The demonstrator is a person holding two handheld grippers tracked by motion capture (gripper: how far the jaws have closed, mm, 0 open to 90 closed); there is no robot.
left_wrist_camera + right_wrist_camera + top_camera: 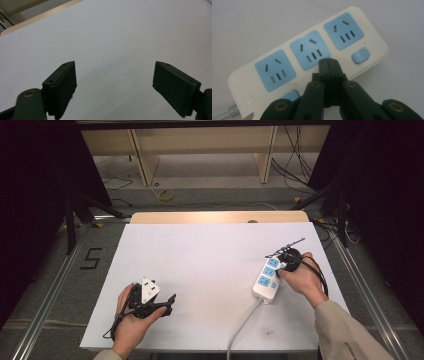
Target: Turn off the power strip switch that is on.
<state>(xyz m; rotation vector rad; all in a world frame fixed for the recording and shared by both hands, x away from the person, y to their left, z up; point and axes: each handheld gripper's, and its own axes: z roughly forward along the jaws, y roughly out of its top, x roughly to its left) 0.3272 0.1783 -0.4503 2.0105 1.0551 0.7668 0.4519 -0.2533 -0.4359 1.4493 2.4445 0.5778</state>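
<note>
On the right side of the white tabletop (200,265) lies a white power strip (266,280) with three blue sockets, its grey cord (242,325) trailing off the near edge. The right gripper (329,61) hangs just over it, its fingers pressed together with nothing between them, their tips above the middle socket (310,50) near a blue switch (360,55). Well apart on the left, the left gripper (113,82) rests over bare tabletop, fingers spread wide and empty.
</note>
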